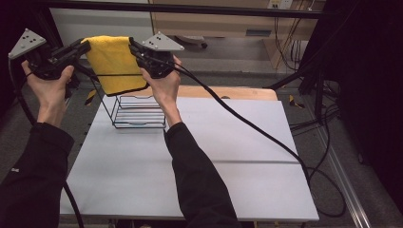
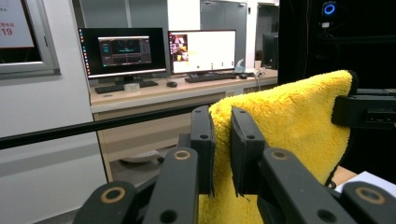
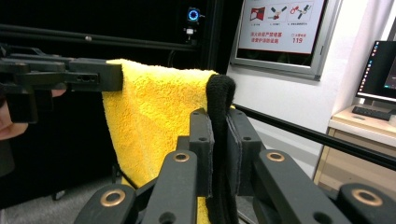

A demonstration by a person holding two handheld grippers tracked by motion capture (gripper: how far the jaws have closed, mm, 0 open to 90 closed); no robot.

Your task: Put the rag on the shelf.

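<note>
High view: I had the yellow cloth [image 1: 114, 64] stretched between both tools, held up in the air above the far left part of the white table [image 1: 199, 161]. Left gripper [image 1: 83, 47] pinched the cloth's left top corner; right gripper [image 1: 133, 47] pinched the right top corner. The cloth hung down flat from that top edge, its lower hem just above the black wire rack [image 1: 138, 111], which stood on the table directly beneath. Hem and rack looked apart, though I could not be sure from that angle

Left gripper view: jaws nearly together, clamped on the cloth's [image 2: 289, 126] near edge, fabric squeezed between the pads. The other tool [image 2: 366, 112] gripped the far corner. Desk with monitors [image 2: 163, 51] behind

Right gripper view: jaws likewise closed down on the cloth's [image 3: 154, 126] dark-bound edge, a thick fold between the pads. Opposite tool [image 3: 88, 74] on the far corner

Step in hand, as I judged it: draping the cloth over the rack. Next move called for lowering both hands evenly, keeping the top edge taut and level, centring it over the rack's upper wire, and only then letting go
</note>
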